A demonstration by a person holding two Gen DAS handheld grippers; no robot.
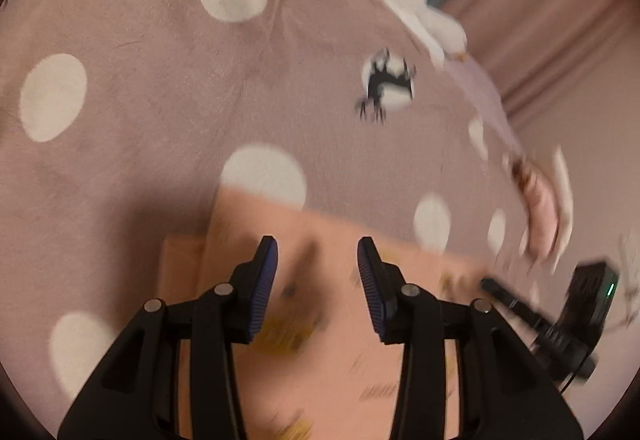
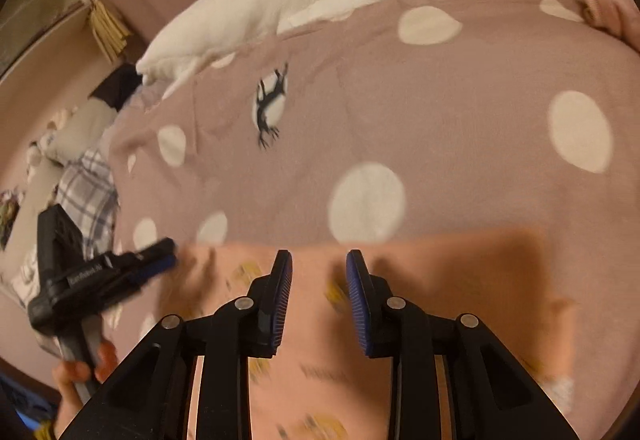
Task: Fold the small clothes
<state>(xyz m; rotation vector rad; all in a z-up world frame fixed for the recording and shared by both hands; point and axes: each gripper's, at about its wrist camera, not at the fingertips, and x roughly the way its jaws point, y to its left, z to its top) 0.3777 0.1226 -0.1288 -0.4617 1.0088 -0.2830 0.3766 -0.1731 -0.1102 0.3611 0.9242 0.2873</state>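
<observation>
A small peach-pink garment [image 1: 328,320] with yellow prints lies flat and folded on the spotted bedspread. In the left wrist view my left gripper [image 1: 317,254] hovers over its far edge, jaws apart with nothing between the blue pads. The right gripper [image 1: 490,285] shows blurred at the right, by the same garment. In the right wrist view my right gripper [image 2: 319,262] stands open over the garment [image 2: 448,280], with only cloth below the gap. The left gripper [image 2: 166,254] shows at the left, held by a hand [image 2: 80,372].
A mauve bedspread [image 2: 440,112] with white dots covers the bed. A white plush goose [image 2: 260,8] lies along its far edge. Another pink garment [image 2: 608,4] lies at the far right corner, and a plaid cloth [image 2: 88,180] hangs off the left side.
</observation>
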